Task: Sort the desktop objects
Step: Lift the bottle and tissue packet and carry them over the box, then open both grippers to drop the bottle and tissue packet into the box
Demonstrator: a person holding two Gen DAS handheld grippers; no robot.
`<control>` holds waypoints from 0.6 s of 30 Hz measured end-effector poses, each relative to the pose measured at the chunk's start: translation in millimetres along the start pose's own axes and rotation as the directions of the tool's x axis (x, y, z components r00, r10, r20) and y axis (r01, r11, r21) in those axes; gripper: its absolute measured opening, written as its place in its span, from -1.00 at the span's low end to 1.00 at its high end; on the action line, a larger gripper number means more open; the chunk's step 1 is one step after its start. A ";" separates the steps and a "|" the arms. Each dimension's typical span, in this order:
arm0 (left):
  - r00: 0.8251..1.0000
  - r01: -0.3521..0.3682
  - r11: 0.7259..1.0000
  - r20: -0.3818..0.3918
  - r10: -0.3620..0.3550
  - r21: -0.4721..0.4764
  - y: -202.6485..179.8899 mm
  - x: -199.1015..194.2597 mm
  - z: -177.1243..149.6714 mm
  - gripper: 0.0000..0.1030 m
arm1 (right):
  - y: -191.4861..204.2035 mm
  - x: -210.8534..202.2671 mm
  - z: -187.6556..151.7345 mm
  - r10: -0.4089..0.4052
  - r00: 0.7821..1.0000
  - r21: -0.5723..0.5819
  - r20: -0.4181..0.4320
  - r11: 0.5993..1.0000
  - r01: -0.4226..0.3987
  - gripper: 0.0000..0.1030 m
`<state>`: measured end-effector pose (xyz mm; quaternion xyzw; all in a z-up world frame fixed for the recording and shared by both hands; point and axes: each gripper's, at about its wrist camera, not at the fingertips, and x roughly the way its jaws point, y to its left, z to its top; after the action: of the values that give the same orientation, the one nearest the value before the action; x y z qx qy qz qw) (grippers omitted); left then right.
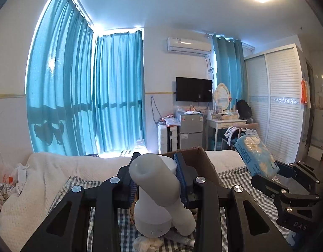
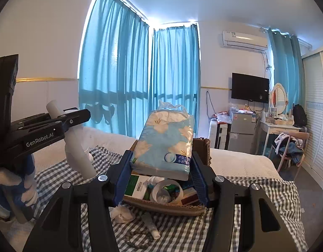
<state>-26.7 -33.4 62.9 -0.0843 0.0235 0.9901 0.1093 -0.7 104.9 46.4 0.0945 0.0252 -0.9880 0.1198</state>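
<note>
Between my left gripper (image 1: 156, 180) pads sits a white T-shaped plastic piece (image 1: 159, 191), pinched across its upright body, its crossing tube slanting from upper left down to lower right; my jaws are clenched on it. My right gripper (image 2: 161, 174) is likewise closed, on a blue flowered tissue pack (image 2: 165, 145), which stands on end with its long axis running up and away from me, leaning a little back. Just under and ahead of that pack lies the cardboard box (image 2: 161, 208), open-topped and already holding a roll of tape (image 2: 167, 191), a green and white carton (image 2: 136, 185) and other small things, so the pack is the nearer of my two loads to a drop: it needs only to come down, and I judge the tape roll and carton could foul it if it lands flat. The white piece is held off to the left of the box in the right wrist view. On the checked cloth (image 2: 255, 195) before the box lie a crumpled tissue (image 2: 120, 214) and a small white tube (image 2: 151, 224), not yet sorted. Beyond are the white bedcover (image 2: 234, 159), then blue curtains (image 2: 140, 73).
</note>
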 end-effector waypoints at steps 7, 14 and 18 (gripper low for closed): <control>1.000 0.020 1.000 0.013 -0.020 0.012 -7.2 17.7 6.4 -0.36 | -8.7 10.6 5.9 -0.006 1.000 -0.005 0.002 1.000 0.006 0.04; 0.999 0.033 0.999 -0.001 -0.033 0.032 -15.8 43.3 6.5 -0.36 | -17.8 32.0 9.0 0.005 1.000 -0.014 -0.007 1.000 -0.005 0.04; 0.999 0.041 0.999 -0.017 -0.041 0.030 -17.6 64.4 3.5 -0.36 | -25.3 50.9 6.8 0.007 1.000 -0.021 -0.017 1.000 -0.007 0.04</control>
<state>-85.3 -2.3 54.8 -0.0911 0.0377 0.9865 0.1306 -56.5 117.2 43.9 0.1014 0.0363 -0.9864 0.1239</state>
